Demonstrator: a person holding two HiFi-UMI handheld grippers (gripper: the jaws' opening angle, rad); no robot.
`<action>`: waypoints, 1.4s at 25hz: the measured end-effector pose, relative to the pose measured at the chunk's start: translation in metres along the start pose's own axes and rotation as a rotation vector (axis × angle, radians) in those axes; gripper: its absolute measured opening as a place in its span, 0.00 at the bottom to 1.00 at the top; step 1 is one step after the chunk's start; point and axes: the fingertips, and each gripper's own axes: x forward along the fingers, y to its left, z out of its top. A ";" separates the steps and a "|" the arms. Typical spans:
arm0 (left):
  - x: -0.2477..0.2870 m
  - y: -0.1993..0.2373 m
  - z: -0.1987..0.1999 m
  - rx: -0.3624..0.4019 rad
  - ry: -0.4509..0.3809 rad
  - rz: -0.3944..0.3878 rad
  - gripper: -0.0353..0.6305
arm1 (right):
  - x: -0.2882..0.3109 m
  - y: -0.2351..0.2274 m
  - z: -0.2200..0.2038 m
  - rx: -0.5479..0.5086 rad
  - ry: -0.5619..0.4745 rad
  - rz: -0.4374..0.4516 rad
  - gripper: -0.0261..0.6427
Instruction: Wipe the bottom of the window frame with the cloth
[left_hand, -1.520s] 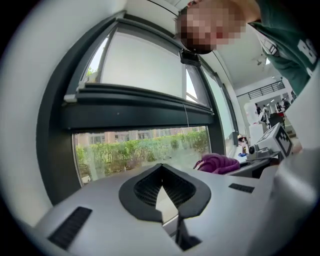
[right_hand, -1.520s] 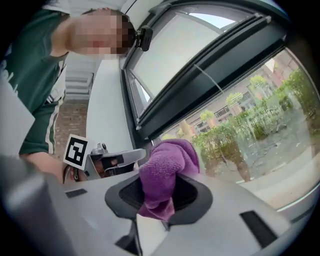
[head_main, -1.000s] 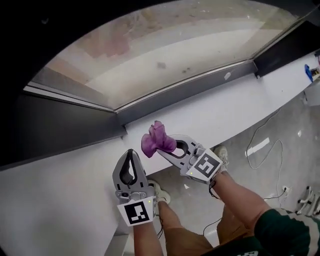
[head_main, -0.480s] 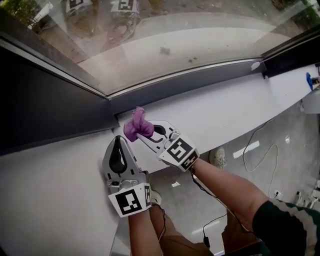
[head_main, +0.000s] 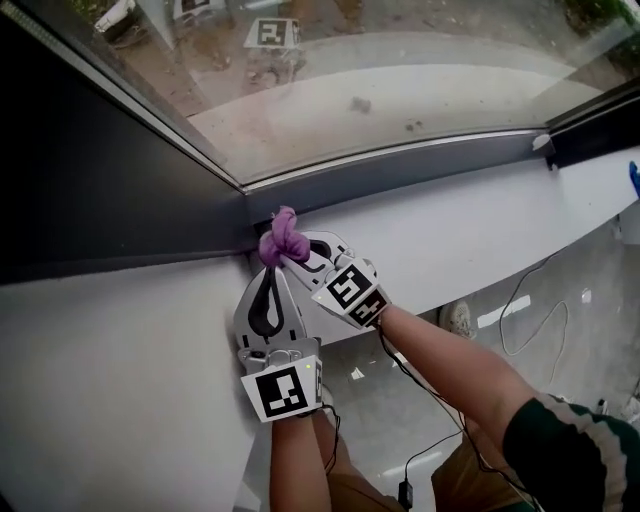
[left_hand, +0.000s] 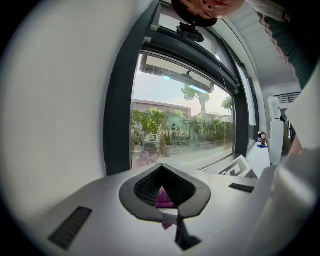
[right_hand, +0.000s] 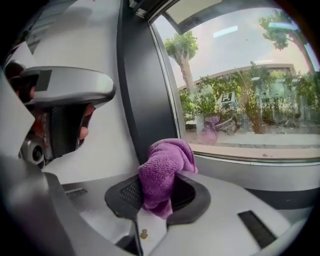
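A crumpled purple cloth (head_main: 281, 238) is pinched in my right gripper (head_main: 293, 250), which is shut on it. The cloth sits at the left corner where the dark bottom window frame (head_main: 400, 165) meets the dark upright frame (head_main: 120, 210); whether it touches is hard to tell. In the right gripper view the cloth (right_hand: 162, 165) bulges out of the right gripper (right_hand: 157, 192), with the bottom frame (right_hand: 260, 170) just beyond. My left gripper (head_main: 270, 272) lies shut on the white sill (head_main: 450, 230) just behind the right one. Through the left gripper (left_hand: 162, 192) a sliver of cloth (left_hand: 164, 200) shows.
A white wall (head_main: 100, 380) fills the left. Below the sill are a grey floor with a white cable (head_main: 530, 300) and a shoe (head_main: 458, 318). A blue item (head_main: 634, 175) sits at the sill's far right. A white bottle-like thing (left_hand: 274, 135) stands down the sill.
Both grippers have moved left and toward the window. The cloth has gone from above the sill's front part into the frame's left corner.
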 end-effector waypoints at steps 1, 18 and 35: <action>0.000 -0.001 0.002 0.000 0.000 -0.004 0.06 | -0.001 -0.001 0.002 0.003 -0.003 0.001 0.19; 0.028 -0.006 -0.043 0.060 0.083 -0.016 0.06 | 0.006 -0.035 -0.047 -0.007 0.150 0.009 0.19; 0.061 -0.074 -0.039 0.130 0.120 -0.106 0.06 | -0.068 -0.111 -0.068 0.031 0.190 -0.106 0.19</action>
